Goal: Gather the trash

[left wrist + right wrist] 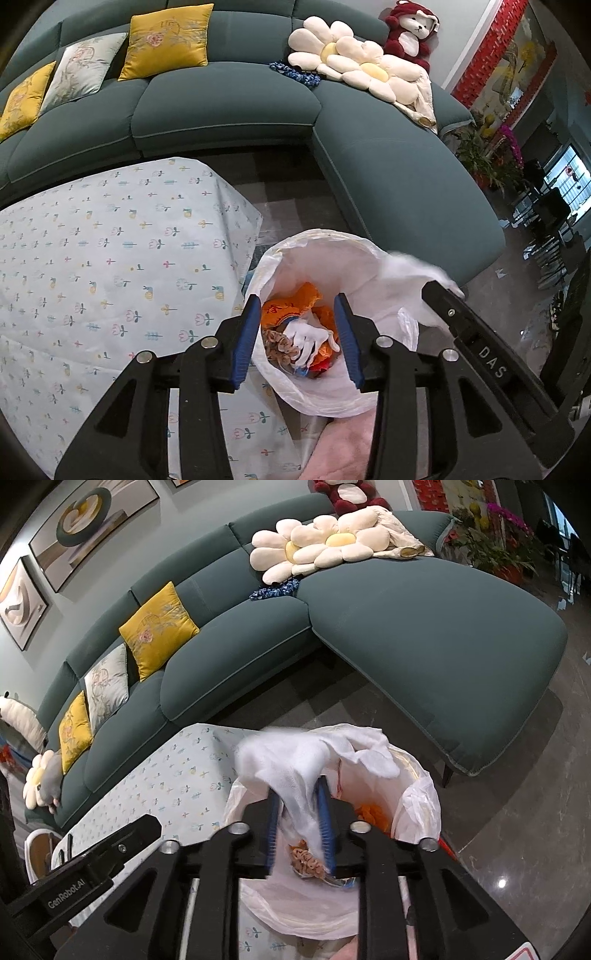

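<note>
A trash bin lined with a white plastic bag (365,284) stands beside the table; it also shows in the right wrist view (417,794). Inside lie orange wrappers (291,310), a white glove (310,338) and brown scraps. My left gripper (297,343) is open and empty right above the bin's mouth. My right gripper (299,823) is shut on a crumpled white tissue (295,771) and holds it over the bin. That tissue also shows blurred at the bin's right rim in the left wrist view (413,269).
A table with a flower-print cloth (110,258) stands left of the bin. A dark green L-shaped sofa (229,107) with yellow and white cushions, flower pillows and a plush bear runs behind. Potted plants (487,155) stand at the far right.
</note>
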Demonstrator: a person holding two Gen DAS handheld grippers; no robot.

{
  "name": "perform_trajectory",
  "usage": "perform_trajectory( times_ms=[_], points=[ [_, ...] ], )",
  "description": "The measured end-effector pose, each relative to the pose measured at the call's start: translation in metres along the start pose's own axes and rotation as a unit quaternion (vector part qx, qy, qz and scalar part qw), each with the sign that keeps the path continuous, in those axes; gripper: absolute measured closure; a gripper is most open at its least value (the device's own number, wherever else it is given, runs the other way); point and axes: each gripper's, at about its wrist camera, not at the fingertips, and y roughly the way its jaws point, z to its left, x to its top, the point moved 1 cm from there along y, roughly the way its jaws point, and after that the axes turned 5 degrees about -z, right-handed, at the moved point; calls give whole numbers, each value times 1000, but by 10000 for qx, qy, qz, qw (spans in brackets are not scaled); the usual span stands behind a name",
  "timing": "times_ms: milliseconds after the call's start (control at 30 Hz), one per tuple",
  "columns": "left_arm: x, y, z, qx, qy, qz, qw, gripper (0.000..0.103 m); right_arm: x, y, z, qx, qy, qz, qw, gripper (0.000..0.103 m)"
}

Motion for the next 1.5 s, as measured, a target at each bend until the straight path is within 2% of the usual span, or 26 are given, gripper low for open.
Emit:
perform_trajectory(
  times_ms=[67, 333, 400, 633, 733, 767, 933, 1000, 1233, 1333, 1500],
  points=[
    [-1, -2, 2, 77, 8, -32, 10000, 55, 1, -1, 2, 19, -16, -16, 10000, 69],
    [-4, -5, 8, 190, 31, -49, 9998, 54, 3, -2, 13, -8, -125, -19, 9999, 53],
    [-5, -6, 10, 226, 29, -57, 9997, 50, 2, -4, 17, -48, -247, -14, 9997, 50],
    [-14, -9, 22, 455, 149, -86, 9988, 50, -5, -10, 31, -188, -723, 12, 9972, 43],
    [-20, -11, 25, 587, 254, -101, 9979, 40, -9, -16, 35, -320, -906, -14, 9954, 40],
    [-22, -12, 26, 627, 279, -126, 9976, 38, -10, -18, 36, -363, -947, -25, 9948, 36],
    [-35, -14, 27, 729, 483, -96, 9961, 36, -23, -27, 36, -564, -1196, -44, 9912, 24],
    [-39, -14, 27, 791, 527, -92, 9954, 28, -28, -28, 33, -606, -1222, -6, 9907, 20],
    [-53, -11, 27, 913, 686, -19, 9935, 25, -41, -29, 22, -762, -1264, 126, 9890, 19],
    [-59, -10, 27, 1001, 738, -13, 9922, 16, -46, -29, 22, -840, -1341, 129, 9873, 18],
    [-66, -8, 29, 1100, 795, 7, 9907, 14, -53, -27, 22, -890, -1382, 199, 9862, 7]
  ],
)
